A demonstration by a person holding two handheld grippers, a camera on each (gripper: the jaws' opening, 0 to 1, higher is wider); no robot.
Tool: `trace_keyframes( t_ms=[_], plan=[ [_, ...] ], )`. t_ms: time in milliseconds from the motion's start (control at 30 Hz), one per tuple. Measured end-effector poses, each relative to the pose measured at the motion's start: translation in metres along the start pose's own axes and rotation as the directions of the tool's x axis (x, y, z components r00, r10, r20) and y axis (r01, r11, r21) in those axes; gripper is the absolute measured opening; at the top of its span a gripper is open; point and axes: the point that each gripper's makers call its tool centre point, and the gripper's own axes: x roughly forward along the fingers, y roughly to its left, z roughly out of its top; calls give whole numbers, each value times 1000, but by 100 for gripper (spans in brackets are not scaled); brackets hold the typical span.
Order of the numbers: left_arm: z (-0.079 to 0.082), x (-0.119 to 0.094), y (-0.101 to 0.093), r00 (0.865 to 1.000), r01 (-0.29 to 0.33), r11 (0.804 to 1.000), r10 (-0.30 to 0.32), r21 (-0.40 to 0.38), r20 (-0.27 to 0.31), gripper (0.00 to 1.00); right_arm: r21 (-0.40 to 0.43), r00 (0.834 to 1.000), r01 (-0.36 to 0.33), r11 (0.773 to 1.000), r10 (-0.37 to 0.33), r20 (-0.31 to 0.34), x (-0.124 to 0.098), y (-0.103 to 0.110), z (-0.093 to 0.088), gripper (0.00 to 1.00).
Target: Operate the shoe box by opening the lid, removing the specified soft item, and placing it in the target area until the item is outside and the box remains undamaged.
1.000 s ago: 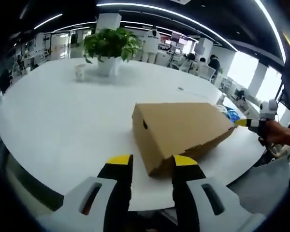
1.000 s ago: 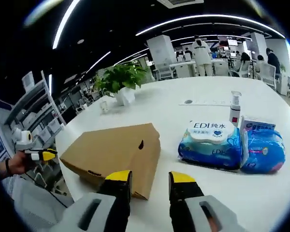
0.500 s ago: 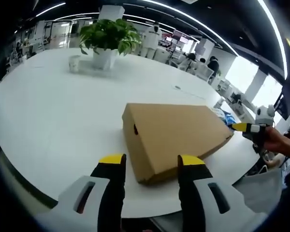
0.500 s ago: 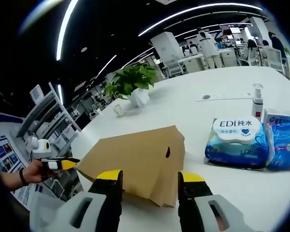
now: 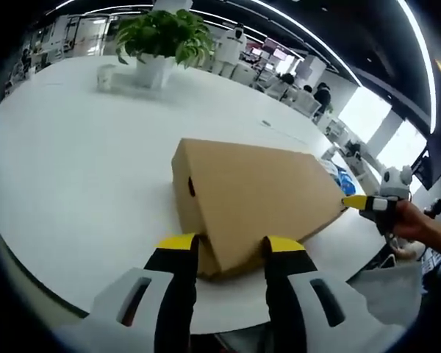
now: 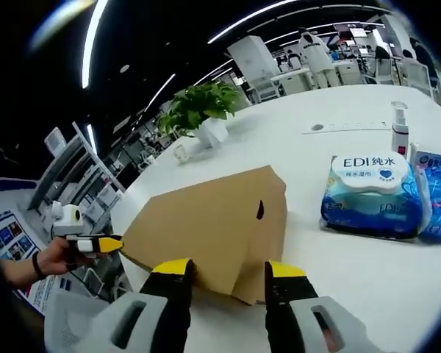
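Now both claws are level at opposite ends of the closed shoe box [image 5: 253, 198] on the white worktop [image 5: 73, 162]. The left claw [image 5: 228, 246] gapes wide, yellow tips astride the near corner, gripping nothing. The right claw [image 6: 229, 269] is likewise spread at the far corner. Right of it lie wet-wipe packs [image 6: 373, 197]; a potted plant [image 5: 160, 40] stands beyond.

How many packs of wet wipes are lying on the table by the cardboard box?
2: the EDI wipes pack right of the shoe box, and a second blue pack touching its far side, cut off by the view's edge. Others may be hidden.
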Motion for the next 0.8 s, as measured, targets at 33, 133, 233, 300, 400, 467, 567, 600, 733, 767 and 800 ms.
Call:
trace_keyframes(
  t_ms=[33,133,233,300,400,467,567,600,733,767,800],
  plan=[
    [-1,0,1,1000,0,1000,0,0,-3,35,3,1000,-1,1000,1,-2,2,-2,0,35],
    [-3,2,2,1000,1,1000,-1,-4,-10,35,10,1000,0,1000,0,-5,3,-3,-3,34],
    [-6,6,5,1000,2,1000,-2,-6,-19,35,18,1000,3,1000,-2,-11,7,-9,-5,34],
    [-5,6,5,1000,8,1000,-8,-20,-14,35,33,1000,0,999,0,-1,7,-10,-5,34],
    [-3,7,5,1000,12,1000,-12,-10,-16,35,29,1000,2,1000,-2,13,8,-10,-5,34],
    [-1,9,6,1000,13,1000,-13,-8,-18,35,31,1000,2,1000,-3,15,9,-11,-4,34],
    [5,13,7,1000,15,1000,-15,-1,-21,35,32,1000,10,999,-11,17,12,-12,0,34],
    [8,16,8,1000,16,1000,-16,4,-24,35,33,1000,13,999,-13,17,13,-13,1,34],
    [21,27,10,999,15,999,-14,34,-30,34,38,999,30,999,-31,21,19,-17,9,34],
    [24,30,10,999,15,999,-14,43,-30,34,41,999,34,999,-34,22,20,-19,11,34],
    [27,32,10,999,16,999,-15,48,-32,34,43,999,38,998,-39,24,21,-20,13,34]
  ],
)
